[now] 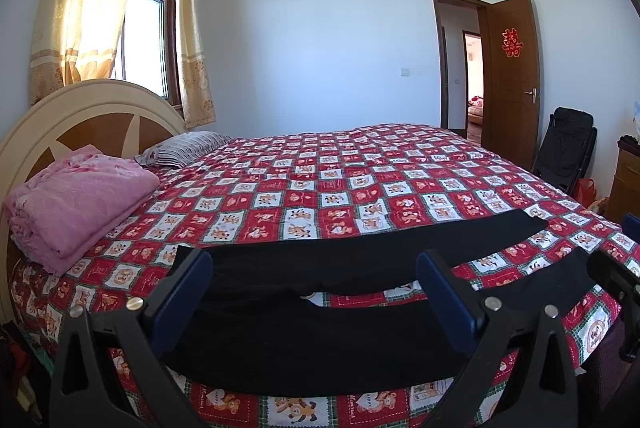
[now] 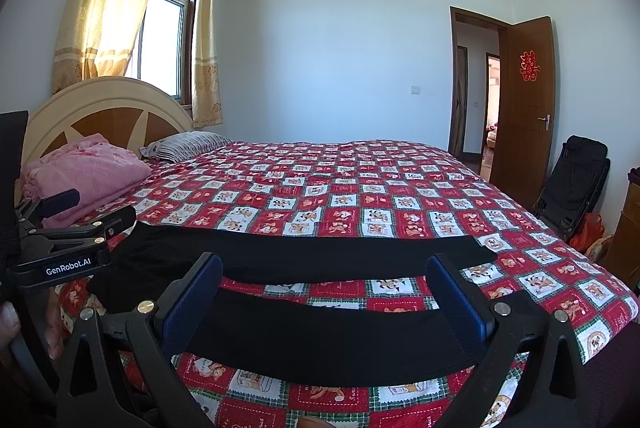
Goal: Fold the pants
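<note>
Clearly both tools are empty: the left gripper (image 1: 314,292) has its jaws wide apart, blue pads (image 1: 188,292) standing either side of the black cloth without touching it, and the right gripper (image 2: 324,296) is spread the same way, nothing between its pads (image 2: 456,298)

- Pants (image 1: 320,324): black, laid flat along the near edge of the bed (image 1: 360,180). Legs run out to the right and lie apart, a strip of checked cover showing between them. Waist end sits to the left, a little bunched in the right wrist view (image 2: 132,268)
- Left tool hovers over the crotch and seat area; right tool hovers over the middle of the near leg. In the right wrist view the left tool shows at the left edge, with a hand (image 2: 10,324) on its grip
- Farther out: a folded pink blanket (image 1: 76,200) and a striped pillow (image 1: 180,148) by the headboard, well apart from the pants. An open door (image 1: 512,76) and a black folding chair (image 1: 566,148) are beyond the foot of the bed

Step, as I judge it: the very start, nothing folded yet, tools lining up for a first grasp

Next move likely calls for lowering both tools to the near leg, pinching the single edge cleanly, then carrying it over onto the far leg so the two match. Risk is snagging the bedcover with the cloth, or lifting unevenly so the leg twists
</note>
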Tool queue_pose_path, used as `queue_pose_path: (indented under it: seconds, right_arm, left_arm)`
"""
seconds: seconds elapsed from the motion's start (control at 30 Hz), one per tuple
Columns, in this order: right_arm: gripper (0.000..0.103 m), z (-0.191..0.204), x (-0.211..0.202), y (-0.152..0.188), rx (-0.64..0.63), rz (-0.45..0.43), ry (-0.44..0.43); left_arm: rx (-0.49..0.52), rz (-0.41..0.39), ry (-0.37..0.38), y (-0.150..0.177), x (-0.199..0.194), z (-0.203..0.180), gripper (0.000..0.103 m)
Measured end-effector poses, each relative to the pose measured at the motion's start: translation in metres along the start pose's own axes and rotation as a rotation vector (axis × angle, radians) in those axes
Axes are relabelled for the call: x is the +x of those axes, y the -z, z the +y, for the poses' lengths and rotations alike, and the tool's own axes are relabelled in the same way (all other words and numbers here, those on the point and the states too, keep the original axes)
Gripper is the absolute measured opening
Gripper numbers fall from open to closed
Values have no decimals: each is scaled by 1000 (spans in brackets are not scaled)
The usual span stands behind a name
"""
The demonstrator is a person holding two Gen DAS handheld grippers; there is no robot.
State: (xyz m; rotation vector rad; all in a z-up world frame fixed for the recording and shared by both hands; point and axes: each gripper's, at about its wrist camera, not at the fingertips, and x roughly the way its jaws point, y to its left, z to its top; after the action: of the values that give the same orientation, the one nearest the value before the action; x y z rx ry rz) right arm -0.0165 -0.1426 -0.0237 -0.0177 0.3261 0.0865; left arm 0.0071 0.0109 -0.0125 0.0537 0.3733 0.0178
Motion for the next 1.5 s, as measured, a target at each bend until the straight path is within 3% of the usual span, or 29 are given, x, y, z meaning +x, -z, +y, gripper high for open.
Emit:
queue_pose_path:
  seconds: [0.83, 1.03, 1.17, 1.33, 1.5]
  right_arm:
    - [102, 2, 11, 3, -5, 43, -19]
    - [102, 3, 19, 10, -4, 58, -72]
    - [102, 4, 35, 20, -1, 115, -101]
    - [102, 5, 59, 39, -14, 176, -104]
    - [102, -7, 83, 56, -8, 243, -77]
  left_arm:
    - [-8, 35, 7, 6, 10, 5, 103]
    - [2, 82, 38, 13, 23, 5, 103]
    - [-62, 185, 121, 25, 47, 20, 103]
    - [-53, 209, 22, 41, 78, 50, 103]
    - [-66, 242, -94, 44, 124, 109, 103]
